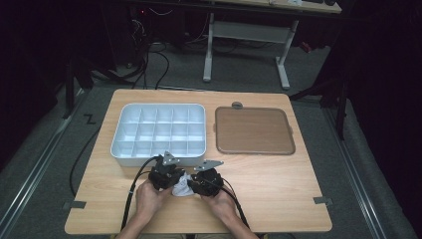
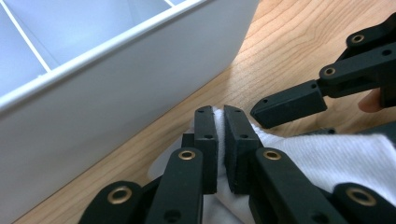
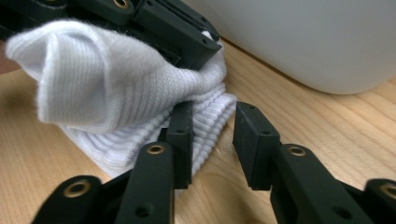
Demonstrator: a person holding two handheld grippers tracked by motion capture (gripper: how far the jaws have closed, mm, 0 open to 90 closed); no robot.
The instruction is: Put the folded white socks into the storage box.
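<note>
Left gripper [image 2: 219, 140] pinches a fold of the white cloth [image 3: 116, 88], which lies on the table [image 1: 278, 194] just before the compartment tray [image 1: 158, 132]; right gripper [image 3: 212, 140] stands parted, empty, beside the cloth's edge.

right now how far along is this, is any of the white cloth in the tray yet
Done: nothing stored; every compartment of the white plastic divided tray looks empty, and the brown flat lid lies beside it. In hand: the left gripper is shut on the white ribbed knit cloth, which is bunched on the wooden table; the right gripper is open at its folded edge. Left: possibly finishing the fold and placing it.
</note>
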